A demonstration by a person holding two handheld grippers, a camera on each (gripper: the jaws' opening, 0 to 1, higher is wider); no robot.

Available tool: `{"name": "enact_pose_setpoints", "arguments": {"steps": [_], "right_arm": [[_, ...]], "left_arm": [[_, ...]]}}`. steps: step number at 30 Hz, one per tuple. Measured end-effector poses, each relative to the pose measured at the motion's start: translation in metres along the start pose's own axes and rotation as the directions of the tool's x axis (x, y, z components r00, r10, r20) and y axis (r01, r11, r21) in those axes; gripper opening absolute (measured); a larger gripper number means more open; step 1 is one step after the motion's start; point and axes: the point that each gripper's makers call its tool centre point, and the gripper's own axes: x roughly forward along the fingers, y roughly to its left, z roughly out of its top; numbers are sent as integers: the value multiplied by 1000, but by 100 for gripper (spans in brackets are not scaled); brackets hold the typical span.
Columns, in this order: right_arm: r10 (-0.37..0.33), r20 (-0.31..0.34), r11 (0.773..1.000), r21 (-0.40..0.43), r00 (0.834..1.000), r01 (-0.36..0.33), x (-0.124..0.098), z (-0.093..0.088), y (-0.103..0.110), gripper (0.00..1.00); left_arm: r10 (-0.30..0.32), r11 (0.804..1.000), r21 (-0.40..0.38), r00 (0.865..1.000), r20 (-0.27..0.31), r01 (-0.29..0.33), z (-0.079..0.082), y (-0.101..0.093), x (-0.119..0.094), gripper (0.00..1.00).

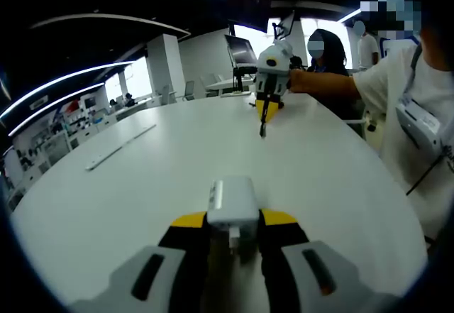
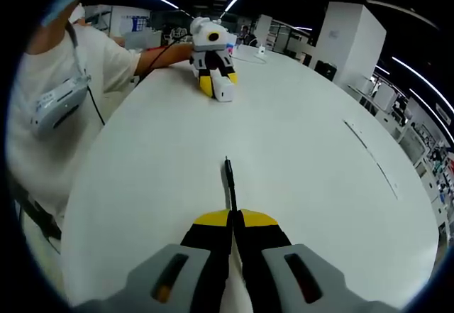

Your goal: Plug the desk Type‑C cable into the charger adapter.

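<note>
While both pieces are already held, the step in hand is the approach before mating. In the left gripper view, the left gripper [image 1: 234, 245] has its fingers clamped on the white charger adapter [image 1: 232, 203], which stands up between them above the white desk [image 1: 142, 185]. In the right gripper view, the right gripper [image 2: 232, 231] has its fingers pressed together on the black Type-C cable [image 2: 229, 182], whose plug end juts forward past the tips. The two grippers sit well apart across the desk, each visible in the other's view, roughly facing one another. Next, I judge, the plug and the adapter's port must be brought together and lined up squarely; where the port sits on the adapter cannot be made out.
</note>
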Motion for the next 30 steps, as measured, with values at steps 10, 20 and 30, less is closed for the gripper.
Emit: {"name": "enact_pose_setpoints", "arguments": {"steps": [10, 20, 30], "right_arm": [[1, 8, 1000, -6, 1000, -1, 4, 5, 1, 2], [9, 20, 1000, -14, 1000, -9, 9, 11, 2, 2], [17, 25, 1000, -21, 1000, -17, 12, 15, 2, 2]], "left_arm": [[0, 1000, 4, 1000, 0, 0, 0, 0, 0, 26], [1, 1000, 8, 1000, -1, -1, 1, 1, 0, 26], [3, 1000, 11, 1000, -2, -3, 1, 1, 0, 26]]}}
